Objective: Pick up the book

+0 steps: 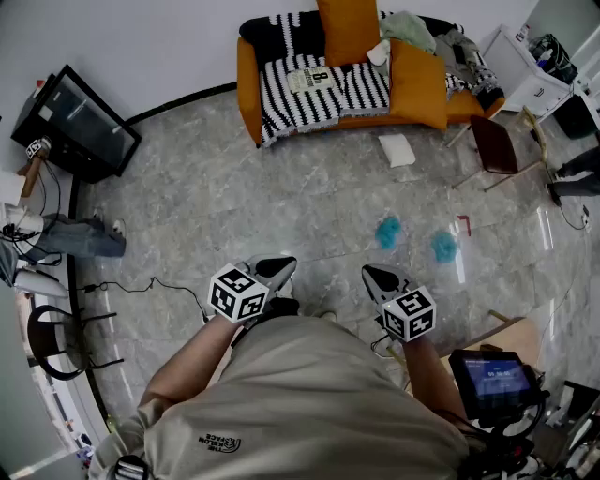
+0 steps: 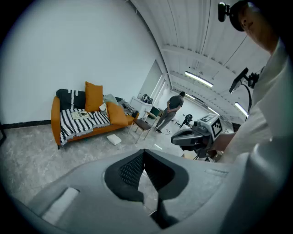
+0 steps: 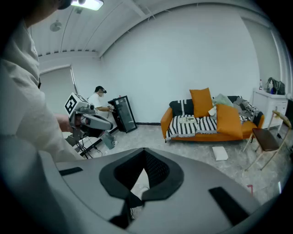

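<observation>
1. Left claw (image 1: pixel 279 266): jaws together, nothing btwn them. Touches nothing; hangs in air over the floor (image 1: pixel 234 206), tipped downward.
2. Right claw (image 1: pixel 377 275): jaws together too, empty, also in air. The 2 claws sit side by side but apart, just ahead of the person's torso.
3. Book (image 1: pixel 312 79): lies flat on the striped blanket (image 1: pixel 281 108) on the orange sofa (image 1: pixel 246 89), at 12 o'clock from the claws and well apart from both.
4. Sofa backs onto the wall. Orange cushion (image 1: pixel 417 86) just at 3 o'clock of the book; clothes heap (image 1: pixel 408 28) at its 1 o'clock.
5. Grey marble floor btwn claws and sofa is mostly open.
6. White flat slab (image 1: pixel 397 148) on floor just in front of the sofa, 12 o'clock from right claw; can't tell what it is.
7. Two blue fluffy bits (image 1: pixel 388 231) near right claw, at 12 to 1 o'clock.
8. Edges: chair (image 1: pixel 494 145) at 2 o'clock, black cabinet (image 1: pixel 80 122) at 10 o'clock, cable (image 1: pixel 150 281) at 9 o'clock of left claw.
</observation>
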The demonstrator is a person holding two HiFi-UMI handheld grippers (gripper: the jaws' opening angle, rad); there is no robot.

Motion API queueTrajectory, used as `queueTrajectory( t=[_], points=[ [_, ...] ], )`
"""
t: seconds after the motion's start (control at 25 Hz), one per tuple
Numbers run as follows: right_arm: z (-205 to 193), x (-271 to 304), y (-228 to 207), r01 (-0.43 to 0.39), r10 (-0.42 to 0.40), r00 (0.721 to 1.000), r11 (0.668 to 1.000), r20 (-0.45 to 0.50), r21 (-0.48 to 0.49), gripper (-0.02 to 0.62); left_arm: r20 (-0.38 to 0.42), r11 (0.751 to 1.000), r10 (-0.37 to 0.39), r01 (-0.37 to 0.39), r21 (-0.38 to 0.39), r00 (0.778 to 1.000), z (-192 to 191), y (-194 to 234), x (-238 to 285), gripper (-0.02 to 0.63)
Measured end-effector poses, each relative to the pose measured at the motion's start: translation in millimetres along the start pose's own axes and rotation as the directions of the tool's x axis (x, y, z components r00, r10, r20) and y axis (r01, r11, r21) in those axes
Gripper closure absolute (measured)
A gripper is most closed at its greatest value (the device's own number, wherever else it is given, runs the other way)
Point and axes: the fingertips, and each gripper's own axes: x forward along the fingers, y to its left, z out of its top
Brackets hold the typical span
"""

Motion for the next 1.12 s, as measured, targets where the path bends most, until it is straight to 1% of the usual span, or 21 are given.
queueTrajectory(
  t=[0.16,0.28,0.44,0.6,0.76,0.8,0.84,0.88,0.96,1.12],
  points=[
    [46,48,-2,0.019,-0.019,1.000,1.000,0.012,-0.008,0.583,0.006,0.999,-0.008,0.008,0.044,1.000,31,51,-9,0.598],
    [67,80,-5,0.035,-0.035,0.999,0.999,-0.001,-0.019,0.583,0.003,0.997,-0.034,0.034,0.068,0.999,45,83,-12,0.598],
    [90,122,-9,0.037,-0.037,0.999,0.999,-0.023,-0.012,0.583,0.000,0.996,-0.070,0.070,0.046,0.998,57,123,-11,0.598],
    [108,147,-17,0.022,-0.021,0.999,1.000,-0.032,0.002,0.578,-0.002,0.997,-0.072,0.072,0.001,0.997,64,154,0,0.598],
    [125,162,-64,0.029,-0.029,0.999,1.000,-0.014,0.001,0.571,0.010,0.998,-0.050,0.050,-0.033,0.999,83,179,34,0.597],
    [130,166,-79,0.025,-0.025,1.000,1.000,-0.009,0.006,0.547,0.006,0.999,-0.038,0.038,-0.038,0.999,89,186,45,0.597],
    [136,171,-94,0.017,-0.017,1.000,1.000,-0.005,0.007,0.497,0.001,0.999,-0.022,0.022,-0.039,1.000,96,193,56,0.597],
    [143,176,-110,0.005,-0.005,1.000,1.000,-0.001,0.005,0.475,-0.006,0.999,-0.003,0.003,-0.039,1.000,105,201,68,0.595],
    [161,185,-147,-0.019,0.019,1.000,1.000,0.003,-0.006,0.472,-0.010,0.998,0.028,-0.028,-0.056,1.000,130,216,96,0.577],
    [197,192,-226,-0.069,0.069,0.998,0.997,-0.004,-0.039,0.469,0.017,0.986,0.061,-0.057,-0.155,0.998,189,233,154,0.528]
  ],
)
